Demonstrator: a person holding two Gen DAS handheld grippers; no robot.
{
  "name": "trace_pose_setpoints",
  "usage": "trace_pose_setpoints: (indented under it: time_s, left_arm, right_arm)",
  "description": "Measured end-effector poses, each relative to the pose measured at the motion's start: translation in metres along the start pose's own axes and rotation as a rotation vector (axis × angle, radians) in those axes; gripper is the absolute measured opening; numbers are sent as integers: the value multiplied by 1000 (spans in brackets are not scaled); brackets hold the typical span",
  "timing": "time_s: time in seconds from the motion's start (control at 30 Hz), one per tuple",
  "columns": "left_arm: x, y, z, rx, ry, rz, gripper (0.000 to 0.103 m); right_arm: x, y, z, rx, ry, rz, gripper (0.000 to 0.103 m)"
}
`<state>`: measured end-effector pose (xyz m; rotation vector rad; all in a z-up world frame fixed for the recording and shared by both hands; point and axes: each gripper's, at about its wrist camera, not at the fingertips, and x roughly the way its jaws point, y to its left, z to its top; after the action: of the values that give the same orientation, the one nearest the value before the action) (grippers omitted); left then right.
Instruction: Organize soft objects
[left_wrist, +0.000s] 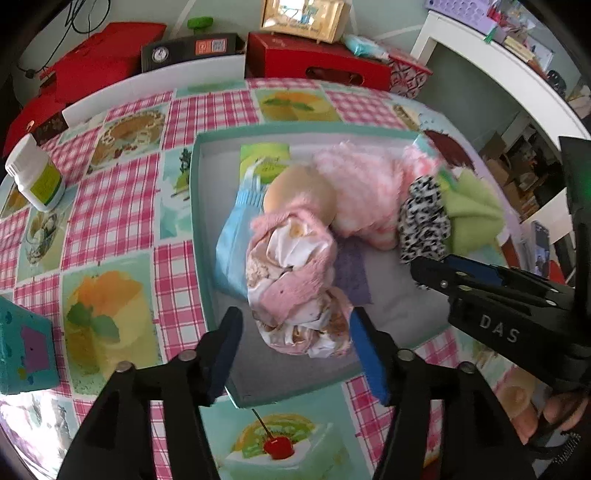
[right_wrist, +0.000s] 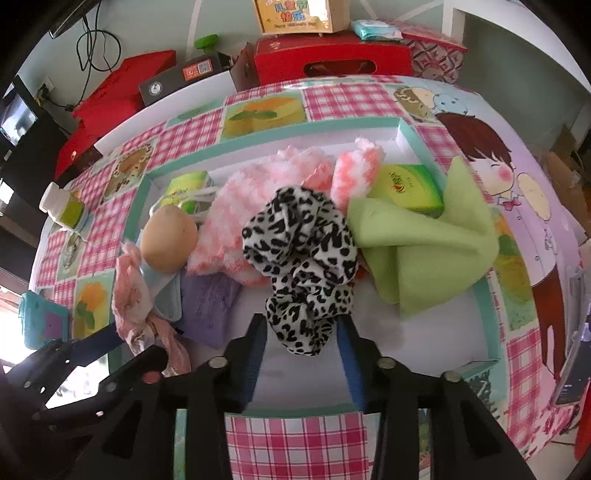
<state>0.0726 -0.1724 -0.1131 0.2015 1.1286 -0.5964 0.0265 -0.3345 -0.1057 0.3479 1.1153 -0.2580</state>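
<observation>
The left hand-held gripper (left_wrist: 295, 347) stands wide around a pink cloth bundle (left_wrist: 295, 280) while the right hand-held gripper (right_wrist: 303, 354) pinches the leopard scrunchie (right_wrist: 303, 258), both over the teal tray (left_wrist: 195, 221), seemingly gathering softs there.

Purple cloth (right_wrist: 207, 302): mostly buried under pink fuzzy fabric (right_wrist: 258, 206) and blue mask (right_wrist: 168, 299), shape unreadable. Left green packet (right_wrist: 186, 190) half covered by mask straps; print too small to read. Right green box (right_wrist: 410, 186): near edge under green cloth (right_wrist: 424, 251). Tan ball (right_wrist: 169, 238): underside hidden. Left gripper (left_wrist: 295, 350): right pad against pink-white scrunchie (left_wrist: 295, 280), left pad apart, grip unclear. Right gripper (right_wrist: 301, 354): contact with leopard scrunchie (right_wrist: 301, 258) masked by fabric. Teal box (left_wrist: 26, 354) cut by frame edge.
</observation>
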Motion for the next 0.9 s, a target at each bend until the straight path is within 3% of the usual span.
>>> trace_pose_setpoints:
  time_s: [0.13, 0.23, 0.27, 0.33, 0.43, 0.5, 0.53, 0.9]
  left_arm:
    - [-10, 0, 2, 8, -24, -7, 65]
    - [-16, 3, 4, -5, -41, -3, 66]
    - [-19, 6, 5, -14, -50, 1, 68]
    - [-24, 12, 7, -35, -75, 18, 86]
    - [-31, 22, 10, -63, -135, 84, 91]
    - [-33, 31, 11, -88, -160, 135, 94]
    - [-32, 36, 11, -105, -162, 153, 96]
    - [-36, 60, 7, -169, -170, 186, 96]
  right_arm:
    - [-7, 1, 2, -2, -21, 0, 47]
    - [-10, 3, 3, -8, -30, -6, 56]
    - [-11, 3, 3, -10, -34, -8, 60]
    - [-12, 4, 3, -10, -39, -11, 69]
    - [-11, 3, 4, -5, -42, -17, 81]
    - [-9, 3, 4, 1, -43, -30, 99]
    - [-9, 2, 4, 4, -46, -37, 102]
    - [-17, 6, -11, 0, -52, -38, 103]
